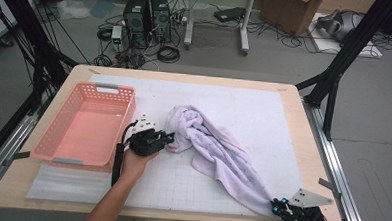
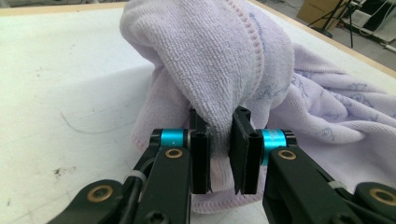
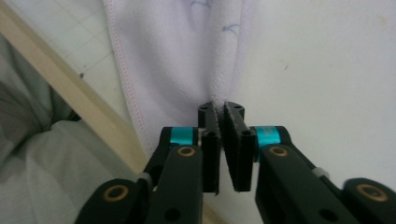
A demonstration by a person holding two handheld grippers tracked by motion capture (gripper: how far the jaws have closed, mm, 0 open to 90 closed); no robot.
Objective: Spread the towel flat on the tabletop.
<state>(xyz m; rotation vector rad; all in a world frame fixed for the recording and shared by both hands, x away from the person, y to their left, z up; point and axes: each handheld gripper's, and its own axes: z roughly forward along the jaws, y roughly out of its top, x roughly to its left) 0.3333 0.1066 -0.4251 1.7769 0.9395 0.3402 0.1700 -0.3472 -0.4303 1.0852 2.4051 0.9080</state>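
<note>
Two tools hold one lavender towel point(image 1: 217, 151), which lies on the white mat of the tabletop point(image 1: 294, 100) with its long axis running diagonally, from a bunched heap just right of the pink basket point(image 1: 86, 123) down to the near right corner. At the left, the left tool point(image 1: 169, 138) is beside the basket and has its jaws nearly closed on a thick fold at the heap's edge; the gripper view shows cloth pinched between the pads. At the right, the right tool point(image 1: 279, 205) sits at the tabletop's near edge, clenched on the towel's narrow, gathered tail. The towel is drawn fairly straight between them, so lifting it toward the basket seems to depend on both grips.
</note>
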